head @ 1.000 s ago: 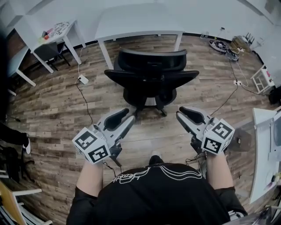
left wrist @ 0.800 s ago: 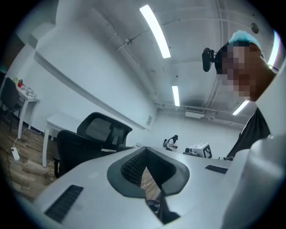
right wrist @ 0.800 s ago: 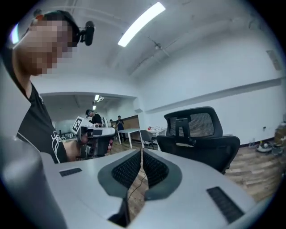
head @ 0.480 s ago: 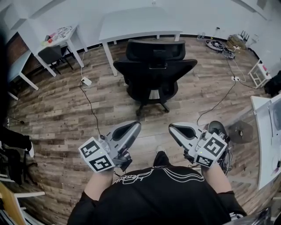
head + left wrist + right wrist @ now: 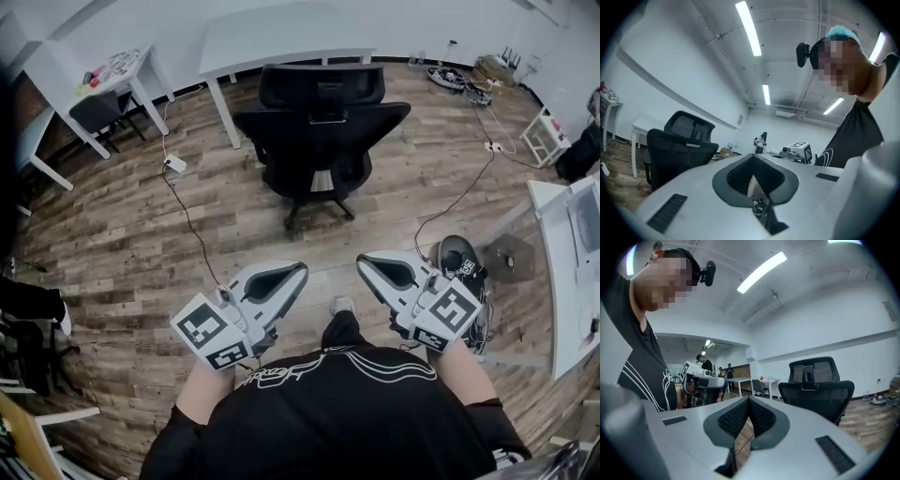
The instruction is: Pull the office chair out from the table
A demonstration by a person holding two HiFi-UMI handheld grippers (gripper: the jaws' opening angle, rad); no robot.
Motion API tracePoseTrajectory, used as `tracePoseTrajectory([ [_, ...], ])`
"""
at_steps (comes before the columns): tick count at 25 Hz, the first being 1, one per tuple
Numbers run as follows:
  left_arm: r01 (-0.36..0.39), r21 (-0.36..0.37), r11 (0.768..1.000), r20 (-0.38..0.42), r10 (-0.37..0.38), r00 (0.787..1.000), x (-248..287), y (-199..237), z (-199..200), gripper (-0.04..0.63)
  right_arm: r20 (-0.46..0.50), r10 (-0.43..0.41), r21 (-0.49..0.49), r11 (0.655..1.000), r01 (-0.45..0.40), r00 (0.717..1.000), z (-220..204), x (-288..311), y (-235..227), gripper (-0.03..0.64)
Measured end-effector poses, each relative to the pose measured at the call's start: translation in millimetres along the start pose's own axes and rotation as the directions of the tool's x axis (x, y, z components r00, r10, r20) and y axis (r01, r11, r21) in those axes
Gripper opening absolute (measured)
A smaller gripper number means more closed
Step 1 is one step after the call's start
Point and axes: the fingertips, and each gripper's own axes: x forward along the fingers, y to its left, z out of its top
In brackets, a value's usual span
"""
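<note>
The wooden floor (image 5: 112,253) spreads on all sides of the office chair (image 5: 319,141). The white table (image 5: 281,42) is directly behind the chair, on the side away from the person. In the head view the headrest reaches up to the front edge of this table, and I cannot tell whether the seat is under it. The chair is black and stands upright on its wheeled base, with the backrest turned toward the person. A smaller white table (image 5: 98,80) with some small things on it stands to the left of the chair, well apart.

The person, in a black shirt (image 5: 337,422), is on the near side of the chair and well apart from it. The left gripper (image 5: 298,272) is held in front of the chair, a little to the left of its base. Its jaws are pressed together with nothing between them. The right gripper (image 5: 364,265) is a little to the right of the base, also with its jaws closed on nothing. Neither gripper touches the chair.

A thin black cable (image 5: 187,211) lies on the floor to the left of the chair. It leads from a small white plug box (image 5: 174,164) that is near the chair's left side.
</note>
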Motion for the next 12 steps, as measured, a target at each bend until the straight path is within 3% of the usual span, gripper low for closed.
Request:
tracePoseTrajectory([
  [12,0.0,-0.054,0.999,0.008,0.001,1.0,-6.5,-14.5,-15.2,0.006,0.005,-0.028,0.035,0.999,0.028,1.0,-13.1,-22.0,16.3,0.034],
])
